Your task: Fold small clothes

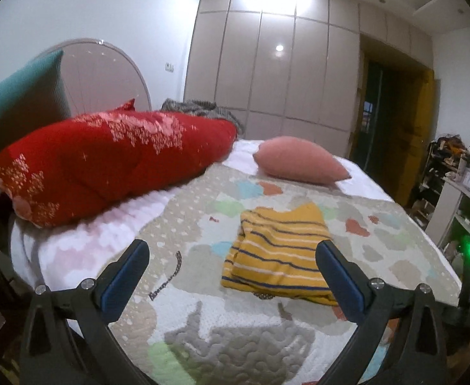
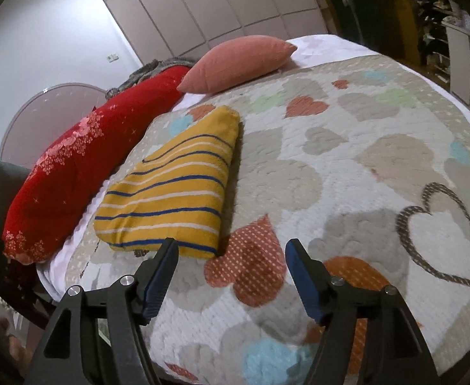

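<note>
A small yellow garment with blue and white stripes (image 1: 278,252) lies folded into a compact stack on the heart-patterned quilt (image 1: 203,320). In the right wrist view the garment (image 2: 174,186) sits left of centre on the quilt (image 2: 347,173). My left gripper (image 1: 231,250) is open and empty, held above the bed with the garment between and beyond its fingers. My right gripper (image 2: 231,247) is open and empty, hovering just in front of the garment's near edge.
A long red pillow (image 1: 106,160) lies along the bed's left side, also in the right wrist view (image 2: 74,166). A pink cushion (image 1: 296,160) rests at the far end. Wardrobe doors (image 1: 267,73) stand behind. Cluttered shelves (image 1: 453,166) stand at the right.
</note>
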The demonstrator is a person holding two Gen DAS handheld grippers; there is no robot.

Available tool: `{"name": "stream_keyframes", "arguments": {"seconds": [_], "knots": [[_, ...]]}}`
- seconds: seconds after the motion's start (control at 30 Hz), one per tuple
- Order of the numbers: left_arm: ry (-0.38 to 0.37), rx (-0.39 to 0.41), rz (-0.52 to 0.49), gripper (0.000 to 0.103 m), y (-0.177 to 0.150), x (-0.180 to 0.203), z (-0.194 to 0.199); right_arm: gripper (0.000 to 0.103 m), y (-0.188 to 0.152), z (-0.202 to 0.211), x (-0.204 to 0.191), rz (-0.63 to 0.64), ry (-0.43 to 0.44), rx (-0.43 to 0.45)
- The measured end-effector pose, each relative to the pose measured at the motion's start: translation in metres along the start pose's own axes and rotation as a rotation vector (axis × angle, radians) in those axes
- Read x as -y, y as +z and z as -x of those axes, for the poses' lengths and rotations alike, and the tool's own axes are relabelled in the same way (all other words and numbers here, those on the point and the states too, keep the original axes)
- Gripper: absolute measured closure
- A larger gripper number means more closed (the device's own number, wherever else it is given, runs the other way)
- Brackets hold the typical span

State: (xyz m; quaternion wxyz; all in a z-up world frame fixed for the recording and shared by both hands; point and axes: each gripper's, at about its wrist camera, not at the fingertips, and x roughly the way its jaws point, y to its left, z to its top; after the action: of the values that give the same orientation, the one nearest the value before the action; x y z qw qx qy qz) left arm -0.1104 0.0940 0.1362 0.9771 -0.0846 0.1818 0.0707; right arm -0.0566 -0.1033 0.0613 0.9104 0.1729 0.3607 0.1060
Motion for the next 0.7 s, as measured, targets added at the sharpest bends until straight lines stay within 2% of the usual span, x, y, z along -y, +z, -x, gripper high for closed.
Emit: {"name": "stream_keyframes", "arguments": {"seconds": [0.13,0.23,0.4,0.53,0.7], "knots": [[-0.033,0.068,0.037,0.0,0.008,-0.005,0.022,0.028,-0.007,0.012,-0.003,0.015,-0.001,0.011],[-0.066,0.084,0.03,0.0,0.014,-0.004,0.033,0.027,-0.009,0.023,-0.009,0.038,-0.008,0.028],[-0.111,0.071,-0.073,0.0,0.017,0.013,0.044,0.023,-0.014,0.04,-0.022,0.086,-0.017,0.058],[-0.111,0.072,-0.124,0.0,0.012,0.027,0.046,0.021,-0.019,0.045,-0.028,0.128,-0.034,0.075],[-0.145,0.005,-0.19,0.0,-0.002,0.048,0.04,0.021,-0.026,0.039,-0.021,0.113,-0.031,0.04]]}}
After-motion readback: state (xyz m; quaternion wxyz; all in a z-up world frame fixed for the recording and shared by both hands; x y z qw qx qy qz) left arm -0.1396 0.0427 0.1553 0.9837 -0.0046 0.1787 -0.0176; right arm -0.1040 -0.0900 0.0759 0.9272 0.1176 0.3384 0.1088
